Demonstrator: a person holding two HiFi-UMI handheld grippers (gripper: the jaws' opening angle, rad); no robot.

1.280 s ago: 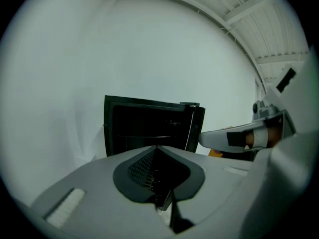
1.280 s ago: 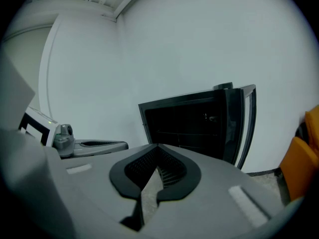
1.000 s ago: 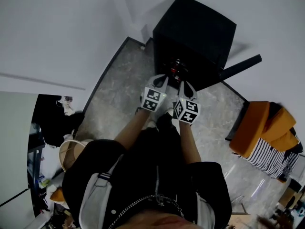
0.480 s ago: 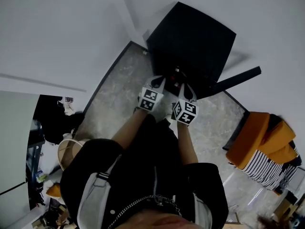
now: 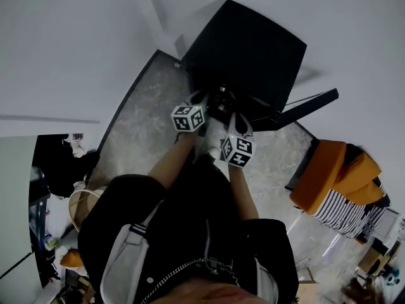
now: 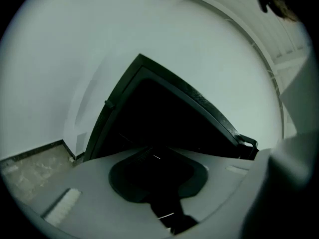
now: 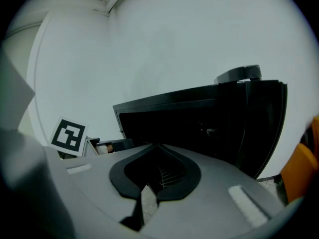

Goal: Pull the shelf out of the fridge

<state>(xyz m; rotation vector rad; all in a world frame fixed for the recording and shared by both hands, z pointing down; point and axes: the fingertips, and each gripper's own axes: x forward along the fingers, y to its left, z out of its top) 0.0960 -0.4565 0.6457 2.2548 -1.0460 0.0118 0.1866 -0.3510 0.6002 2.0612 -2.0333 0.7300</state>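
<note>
A small black fridge point(image 5: 247, 49) stands against the white wall with its door point(image 5: 307, 104) swung open to the right. Both grippers are at its dark opening. My left gripper point(image 5: 203, 97) points into the opening's left part. In the left gripper view its tips point(image 6: 152, 149) sit against the dark interior with faint shelf wires behind them, and the gap is too dark to read. My right gripper point(image 5: 239, 122) is a little further back. Its jaws point(image 7: 158, 146) meet in a point, shut with nothing seen between them. The wire shelf point(image 7: 168, 176) shows through the right gripper's cut-out.
The grey marbled floor point(image 5: 145, 119) runs along a dark baseboard to the left of the fridge. An orange cushion on striped cloth point(image 5: 335, 170) lies at the right. The person's legs and dark clothing fill the view's lower middle. The left gripper's marker cube point(image 7: 68, 136) appears beside the right one.
Both grippers have come closer to the fridge opening. The left one moved more and rolled, so its cube shows a different face. The right jaws stayed shut.
</note>
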